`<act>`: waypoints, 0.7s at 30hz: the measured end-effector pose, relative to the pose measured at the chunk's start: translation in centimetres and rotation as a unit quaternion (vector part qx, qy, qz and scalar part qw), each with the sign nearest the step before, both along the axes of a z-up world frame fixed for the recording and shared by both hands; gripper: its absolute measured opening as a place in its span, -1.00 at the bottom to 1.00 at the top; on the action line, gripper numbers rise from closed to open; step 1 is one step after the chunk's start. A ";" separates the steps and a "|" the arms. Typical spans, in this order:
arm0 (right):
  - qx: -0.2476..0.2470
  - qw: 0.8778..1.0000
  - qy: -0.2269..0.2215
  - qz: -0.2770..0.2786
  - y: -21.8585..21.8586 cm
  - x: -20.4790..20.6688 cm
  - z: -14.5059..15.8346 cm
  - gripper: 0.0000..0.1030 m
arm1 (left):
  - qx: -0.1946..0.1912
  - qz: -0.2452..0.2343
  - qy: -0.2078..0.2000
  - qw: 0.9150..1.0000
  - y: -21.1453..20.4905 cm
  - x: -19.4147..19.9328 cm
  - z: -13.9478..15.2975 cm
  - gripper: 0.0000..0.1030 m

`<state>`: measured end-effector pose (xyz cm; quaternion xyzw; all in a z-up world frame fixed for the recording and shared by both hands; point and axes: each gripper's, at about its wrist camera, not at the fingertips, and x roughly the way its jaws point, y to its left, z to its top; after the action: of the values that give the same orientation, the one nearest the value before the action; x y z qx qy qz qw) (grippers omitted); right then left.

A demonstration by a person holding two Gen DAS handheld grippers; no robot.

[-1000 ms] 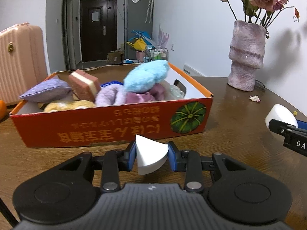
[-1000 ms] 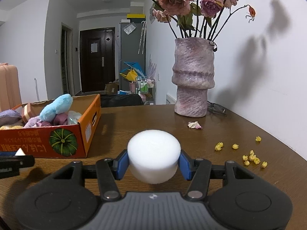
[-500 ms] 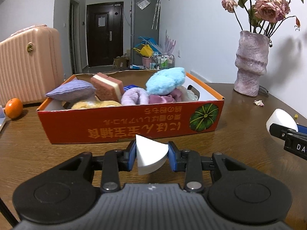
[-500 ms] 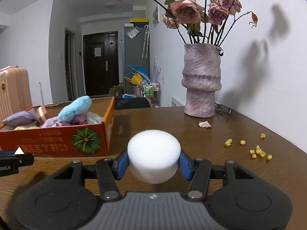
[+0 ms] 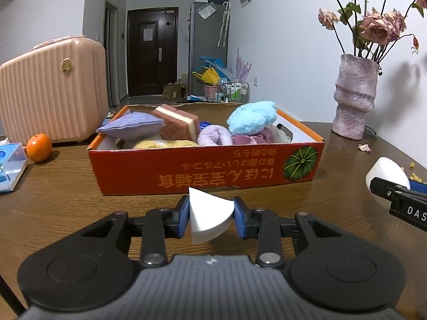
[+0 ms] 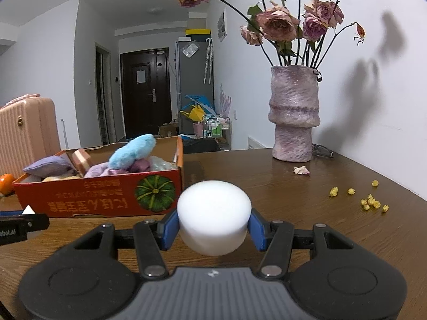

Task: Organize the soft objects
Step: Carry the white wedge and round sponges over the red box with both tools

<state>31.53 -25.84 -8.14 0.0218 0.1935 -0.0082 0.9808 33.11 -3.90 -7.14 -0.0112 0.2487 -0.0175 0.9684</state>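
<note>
My left gripper (image 5: 210, 217) is shut on a white wedge-shaped sponge (image 5: 206, 216), held above the wooden table in front of the orange cardboard box (image 5: 208, 172). My right gripper (image 6: 213, 226) is shut on a round white foam puff (image 6: 214, 216); the same puff (image 5: 387, 174) shows at the right edge of the left wrist view. The box (image 6: 101, 200) holds several soft things: a lilac cushion (image 5: 130, 126), a brown and cream sponge (image 5: 177, 122), a light blue plush (image 5: 252, 117) and a lavender roll (image 5: 214, 136).
A purple vase with dried roses (image 6: 293, 125) stands at the back right by the wall. Yellow crumbs (image 6: 369, 201) and a petal (image 6: 301, 170) lie on the table. A pink suitcase (image 5: 50, 93), an orange (image 5: 38, 148) and a tissue pack (image 5: 10, 165) sit left.
Both grippers have drawn back from the box with their sponges still held; the box looks smaller and farther, and the orange and suitcase have come into the left wrist view.
</note>
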 end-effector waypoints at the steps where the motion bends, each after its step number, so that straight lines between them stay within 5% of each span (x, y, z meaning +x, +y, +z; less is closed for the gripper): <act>1: 0.001 1.000 0.000 0.001 0.3 -0.1 0.0 0.05 | 0.000 0.001 -0.001 1.000 0.3 -0.2 0.0 -0.32; 21: 0.011 1.000 -0.007 0.026 5.6 -2.7 0.1 0.05 | 0.006 0.025 -0.022 0.999 4.8 -3.7 0.7 -0.32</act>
<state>28.85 -20.20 -8.04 0.0276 0.1874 0.0192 0.9817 29.37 0.85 -6.39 -0.0114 0.2272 0.0076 0.9738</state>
